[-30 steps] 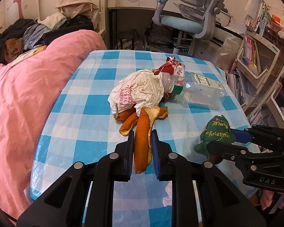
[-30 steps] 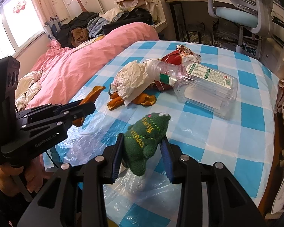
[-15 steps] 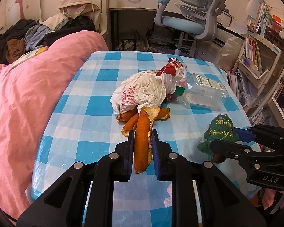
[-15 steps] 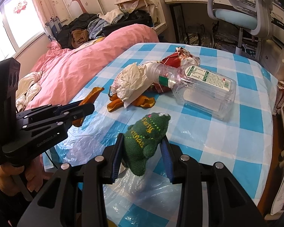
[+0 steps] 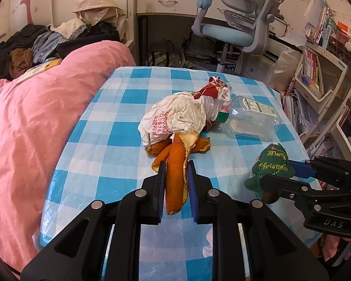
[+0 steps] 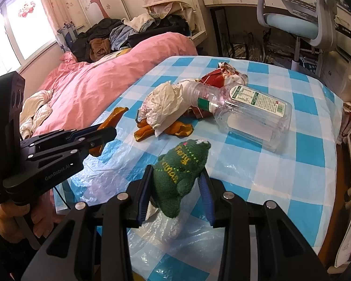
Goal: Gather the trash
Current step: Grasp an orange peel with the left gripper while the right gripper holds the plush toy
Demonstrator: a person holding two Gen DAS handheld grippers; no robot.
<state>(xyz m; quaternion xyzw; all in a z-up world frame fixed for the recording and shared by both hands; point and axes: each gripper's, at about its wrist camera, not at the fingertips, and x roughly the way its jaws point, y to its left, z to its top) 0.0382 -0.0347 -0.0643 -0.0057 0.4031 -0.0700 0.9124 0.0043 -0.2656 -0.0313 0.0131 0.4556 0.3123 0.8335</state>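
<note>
A table (image 5: 110, 140) with a blue and white checked plastic cloth is standing beside a bed with a big pink quilt (image 5: 35, 121). A pile of trash is lying in the middle of the table. A crumpled white plastic bag with pink writing (image 5: 175, 119) is sitting on top of some loose orange peel pieces (image 5: 200, 143). A crumpled red and white wrapper (image 5: 214, 88) is lying just behind the bag. A clear plastic bottle with a green neck ring (image 5: 250, 117) is lying on its side, and its open mouth is touching the white bag. Nothing can be seen inside the bottle.

The left gripper (image 5: 175, 175) is pinching a long strip of orange peel (image 5: 176, 171) between its jaws, which are almost closed on it. The strip is pointing toward the trash pile, and whether it is touching the pile cannot be told.

The right gripper (image 6: 176, 182) is holding a green knitted Christmas tree toy with yellow words (image 6: 181, 166) at the near edge of the table. Its jaws are partly open and are pressing on the toy's sides.

The left wrist view is showing a grey and blue desk chair (image 5: 236, 23) and book shelves (image 5: 316, 75) behind the table. The right wrist view is showing a window (image 6: 18, 23), a heap of clothes (image 6: 119, 35) on the bed, and a hand (image 6: 23, 222) gripping the left gripper's handle.
</note>
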